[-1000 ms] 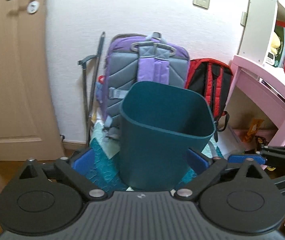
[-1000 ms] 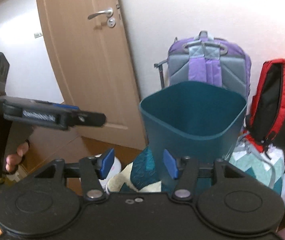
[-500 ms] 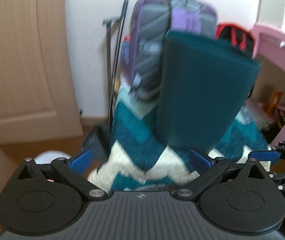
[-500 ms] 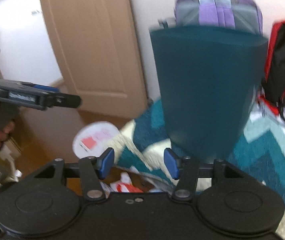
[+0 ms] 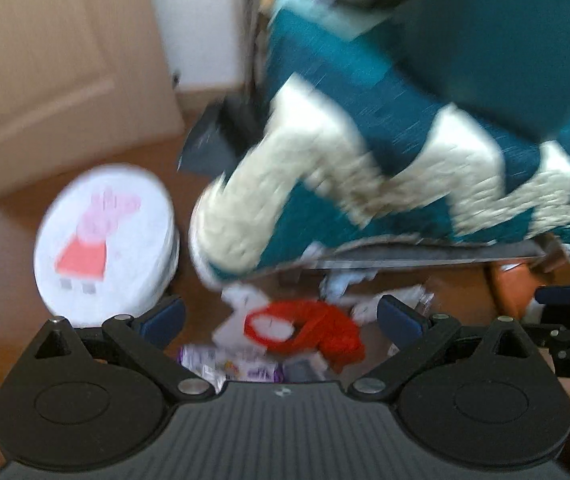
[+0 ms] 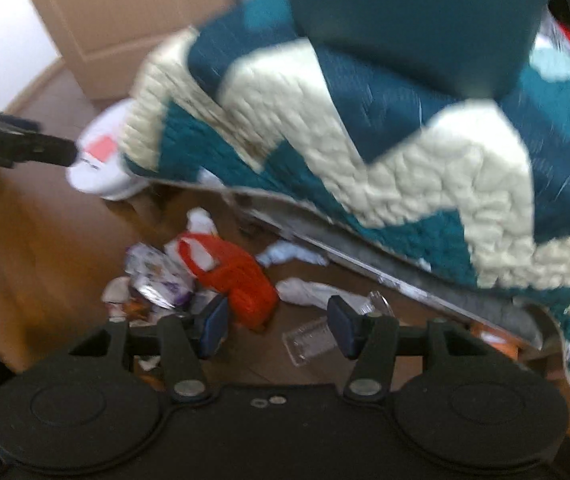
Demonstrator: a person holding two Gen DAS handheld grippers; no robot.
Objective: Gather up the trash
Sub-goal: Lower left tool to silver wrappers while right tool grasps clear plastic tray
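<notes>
Left hand-held gripper [image 5: 281,316]: hanging low over the wooden floor [image 5: 189,312], its blue-padded jaws standing wide apart and gripping nothing. Right hand-held gripper [image 6: 277,322]: likewise hanging above the floor with jaws spread and nothing between them; its tip is also showing at the right edge of the left wrist view. Trash pile [image 6: 205,276]: lying on the floor just beside the near edge of the blanket, directly ahead of both grippers. Red netted bag [image 5: 317,328]: sitting in the middle of the pile, appearing between the left gripper's fingers and just beyond the right gripper's left finger. Purple-and-white wrapper [image 6: 157,276]: lying crumpled to the left of the red bag, touching it. White tissue wads [image 6: 309,292]: lying to the right of the red bag, near the blanket's edge. Clear plastic tray [image 6: 313,340]: resting on the floor between the right gripper's fingers, nearer than the tissues. Teal waste bin [image 6: 413,20]: standing upright on the blanket, far and to the right, well apart from the pile. Teal-and-cream zigzag blanket [image 5: 365,172]: draping over a low surface, its hem overhanging a grey strip above the pile. Round white box with a pink cartoon pig [image 5: 105,244]: sitting on the floor to the left of the blanket. Wooden door [image 5: 53,60]: standing at far left. Both views are blurring, so finer details of the trash cannot be told.
</notes>
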